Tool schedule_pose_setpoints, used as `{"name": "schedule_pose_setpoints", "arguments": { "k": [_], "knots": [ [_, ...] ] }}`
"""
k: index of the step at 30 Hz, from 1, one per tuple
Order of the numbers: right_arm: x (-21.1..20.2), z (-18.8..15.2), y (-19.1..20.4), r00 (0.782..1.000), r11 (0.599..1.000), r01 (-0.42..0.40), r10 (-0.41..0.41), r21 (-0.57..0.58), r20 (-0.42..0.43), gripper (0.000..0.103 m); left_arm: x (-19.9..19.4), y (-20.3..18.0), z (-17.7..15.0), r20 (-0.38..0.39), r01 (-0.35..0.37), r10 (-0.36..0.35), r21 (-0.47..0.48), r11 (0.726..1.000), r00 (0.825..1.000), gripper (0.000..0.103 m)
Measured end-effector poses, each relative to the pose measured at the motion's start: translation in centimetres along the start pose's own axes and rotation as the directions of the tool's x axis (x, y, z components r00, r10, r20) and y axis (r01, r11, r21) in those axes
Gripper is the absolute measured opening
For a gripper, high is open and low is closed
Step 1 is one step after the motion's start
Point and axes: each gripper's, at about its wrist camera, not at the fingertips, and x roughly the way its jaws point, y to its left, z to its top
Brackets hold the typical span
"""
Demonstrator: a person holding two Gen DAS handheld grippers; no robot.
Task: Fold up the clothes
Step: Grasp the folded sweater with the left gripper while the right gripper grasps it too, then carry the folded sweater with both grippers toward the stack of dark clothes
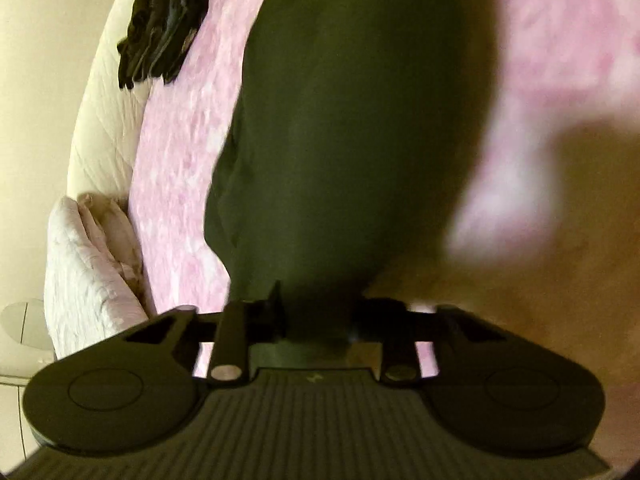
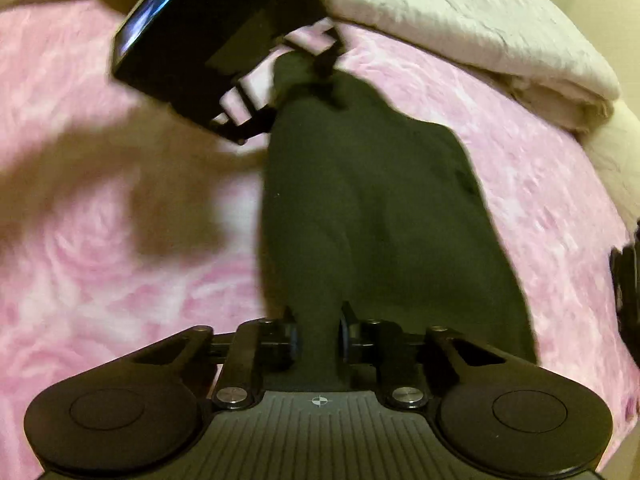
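A dark garment (image 1: 340,120) hangs stretched above the pink blanket (image 1: 184,160). In the left wrist view its near end runs down between the fingers of my left gripper (image 1: 318,316), which is shut on the cloth. In the right wrist view the same dark garment (image 2: 360,200) narrows into my right gripper (image 2: 320,340), which is shut on a bunched end. The left gripper (image 2: 316,68) shows at the top of that view, clamped on the far end. The garment's underside is hidden.
The pink blanket (image 2: 100,280) covers the bed. A pile of dark clothes (image 1: 164,28) lies by its edge. A folded pale quilt (image 1: 88,264) sits beside the blanket, and the pale quilt (image 2: 480,28) lines the far side. Blurred shadows fall on the blanket.
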Motion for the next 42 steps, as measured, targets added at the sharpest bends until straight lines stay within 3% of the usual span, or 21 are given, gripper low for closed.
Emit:
{"name": "schedule_pose_setpoints", "arguments": {
  "k": [5,9,10,12,14,17,20,21,22,24,25,27,29,31,36,42],
  "knots": [
    [-4.6,-2.7,-3.0,0.996,0.997,0.083,-0.083,0.001,-0.039,0.015,-7.0,-0.8,4.8,0.059,0.072,-0.066,-0.108,0.992,0.996,0.023],
    [-4.3,-5.6,-2.5,0.989,0.990,0.129,-0.133,-0.055,-0.070,0.016,-7.9,-4.1,8.0,0.036,0.085,-0.081,-0.143,0.986,0.996,0.031],
    [-3.8,-6.0,-2.1,0.987,0.987,0.145,-0.149,-0.070,-0.064,0.018,-7.5,-4.9,8.3,0.017,0.080,-0.078,-0.149,0.986,0.997,0.032],
    [-2.7,-6.7,-1.2,0.982,0.980,0.175,-0.180,-0.098,-0.051,0.042,-7.1,-6.2,8.9,-0.009,0.060,-0.062,-0.154,0.986,0.998,0.042],
    [-1.6,-7.5,-0.4,0.977,0.971,0.205,-0.211,-0.125,-0.036,0.052,-6.7,-7.2,8.9,-0.016,-0.005,0.004,-0.118,0.993,1.000,0.051],
    [0.0,-8.6,0.9,0.966,0.954,0.251,-0.256,-0.166,-0.014,0.055,-5.4,-7.9,8.5,-0.029,-0.086,0.085,-0.047,0.995,0.996,0.057],
    [1.7,-9.7,2.2,0.954,0.933,0.296,-0.300,-0.205,0.011,0.055,-3.6,-7.2,8.1,-0.042,-0.084,0.082,-0.050,0.995,0.996,0.065],
    [2.2,-10.1,2.7,0.949,0.925,0.311,-0.314,-0.218,0.019,0.055,-3.0,-6.9,8.0,-0.047,-0.081,0.079,-0.054,0.995,0.996,0.061],
    [2.7,-10.0,2.4,0.946,0.922,0.321,-0.321,-0.218,0.034,0.055,-2.4,-6.7,7.8,-0.051,-0.079,0.076,-0.057,0.995,0.996,0.045],
    [3.0,-9.6,1.1,0.957,0.939,0.291,-0.287,-0.185,0.048,0.055,-2.0,-6.4,8.1,-0.066,-0.022,0.018,-0.048,0.999,0.998,0.026],
    [2.8,-9.4,0.5,0.965,0.950,0.263,-0.260,-0.167,0.040,0.054,-2.1,-6.1,8.3,-0.073,-0.002,-0.002,-0.049,0.999,0.997,0.021],
    [1.8,-9.1,-0.3,0.980,0.966,0.200,-0.199,-0.161,0.020,0.029,-2.9,-4.7,8.6,-0.084,0.034,-0.041,-0.085,0.996,0.996,0.017],
    [0.1,-8.5,-1.3,0.987,0.975,0.160,-0.159,-0.155,0.017,0.024,-4.1,-3.0,8.9,-0.090,0.067,-0.079,-0.125,0.990,0.993,0.014],
    [-1.9,-7.7,-2.7,0.991,0.979,0.135,-0.134,-0.153,0.019,0.023,-5.9,-0.9,9.3,-0.094,0.114,-0.131,-0.173,0.978,0.987,0.013],
    [-8.7,-4.8,-4.3,0.994,0.975,0.108,-0.108,-0.192,0.012,0.021,-10.7,4.7,11.0,-0.112,0.228,-0.277,-0.327,0.917,0.954,0.012],
    [-16.7,-3.4,-2.4,0.992,0.970,0.128,-0.127,-0.206,0.019,0.021,-17.7,7.7,12.3,-0.111,0.200,-0.260,-0.386,0.901,0.959,0.012]
  ]
}}
